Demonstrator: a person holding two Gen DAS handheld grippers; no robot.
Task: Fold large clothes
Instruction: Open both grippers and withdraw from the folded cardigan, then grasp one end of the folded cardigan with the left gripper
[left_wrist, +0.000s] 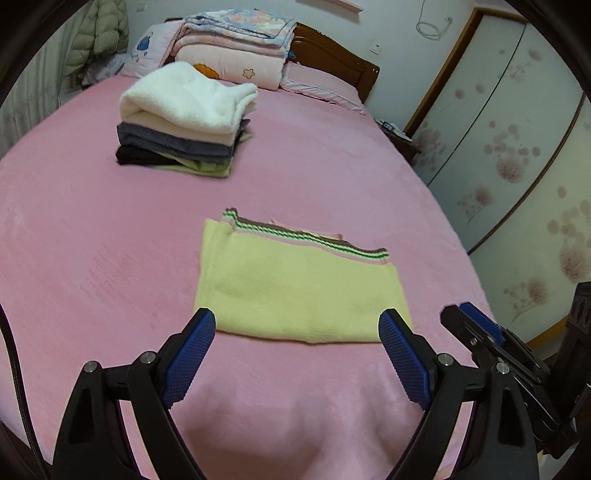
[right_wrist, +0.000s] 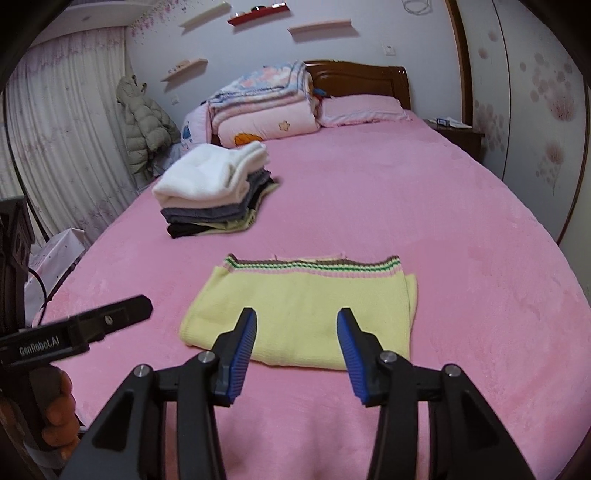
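On the pink bed, our folded yellow sweater lies flat just ahead of us. We hold our left gripper wide open and our right gripper open too, both empty. Beyond it, well apart, sits a stack of folded clothes.

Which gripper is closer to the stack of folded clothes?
Left. The left gripper sits at the yellow sweater's near-left side, the stack's side; the right gripper hovers farther right.

knitted yellow sweater on a fuzzy pink bed; glossy wooden headboard; textured blue rubber fingers.
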